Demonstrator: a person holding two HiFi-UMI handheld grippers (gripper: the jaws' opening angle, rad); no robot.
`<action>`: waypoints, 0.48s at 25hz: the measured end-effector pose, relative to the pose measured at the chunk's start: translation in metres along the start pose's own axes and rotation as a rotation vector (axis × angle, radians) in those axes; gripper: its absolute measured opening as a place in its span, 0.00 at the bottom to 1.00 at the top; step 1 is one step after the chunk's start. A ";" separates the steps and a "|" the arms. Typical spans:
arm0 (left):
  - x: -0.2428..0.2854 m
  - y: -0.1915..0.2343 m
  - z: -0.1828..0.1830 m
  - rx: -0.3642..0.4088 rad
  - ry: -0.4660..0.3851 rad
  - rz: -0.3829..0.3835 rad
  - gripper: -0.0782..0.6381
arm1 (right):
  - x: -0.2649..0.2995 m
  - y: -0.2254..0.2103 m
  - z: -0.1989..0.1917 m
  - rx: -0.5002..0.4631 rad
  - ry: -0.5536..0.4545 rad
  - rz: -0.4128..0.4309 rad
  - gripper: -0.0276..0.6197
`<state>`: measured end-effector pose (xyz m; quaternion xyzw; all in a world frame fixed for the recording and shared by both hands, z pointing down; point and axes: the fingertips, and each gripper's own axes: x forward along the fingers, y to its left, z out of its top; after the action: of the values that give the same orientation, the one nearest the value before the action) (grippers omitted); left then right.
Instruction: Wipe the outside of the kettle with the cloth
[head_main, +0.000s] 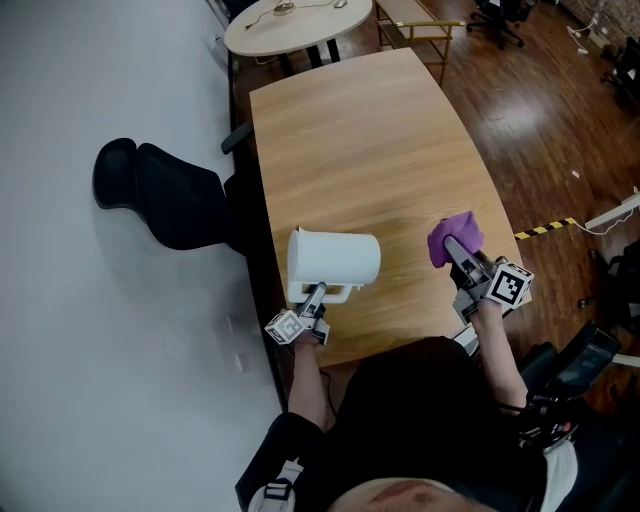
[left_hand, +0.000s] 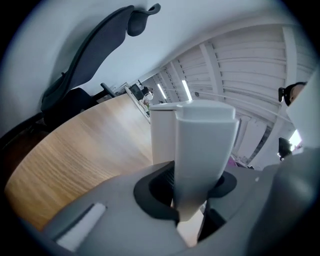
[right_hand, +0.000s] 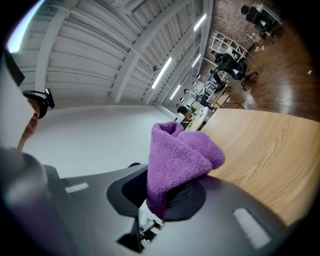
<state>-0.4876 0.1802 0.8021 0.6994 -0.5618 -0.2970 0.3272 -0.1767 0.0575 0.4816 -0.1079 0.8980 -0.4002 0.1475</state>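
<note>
The left tongs (head_main: 316, 294) squeeze the handle (left_hand: 205, 150) of the white kettle (head_main: 335, 258) so it will not slide at the near end of the surface (head_main: 350, 130). The right tongs (head_main: 453, 246) pinch the purple cloth (head_main: 455, 232) bunched up, near the kettle but not touching, ready to rub its side.

Matt white plastic kettle (head_main: 333, 258); fuzzy purple cloth (head_main: 455, 237); wood-grain table (head_main: 360, 130).

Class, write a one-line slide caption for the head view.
At a wooden table, left tongs grip the white kettle by its handle while right tongs hold a purple cloth.
</note>
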 end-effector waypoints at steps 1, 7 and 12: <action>0.003 0.008 0.006 0.007 -0.001 0.021 0.75 | 0.007 0.011 0.004 -0.031 -0.010 0.056 0.12; 0.071 0.005 0.053 0.201 0.071 0.157 0.75 | 0.015 -0.017 0.052 -0.013 -0.040 0.049 0.12; 0.128 -0.028 0.094 0.694 0.227 0.182 0.76 | 0.047 -0.022 0.067 0.001 -0.040 0.044 0.12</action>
<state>-0.5207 0.0478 0.7164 0.7442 -0.6491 0.0208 0.1561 -0.1951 -0.0180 0.4473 -0.0959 0.8968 -0.3952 0.1741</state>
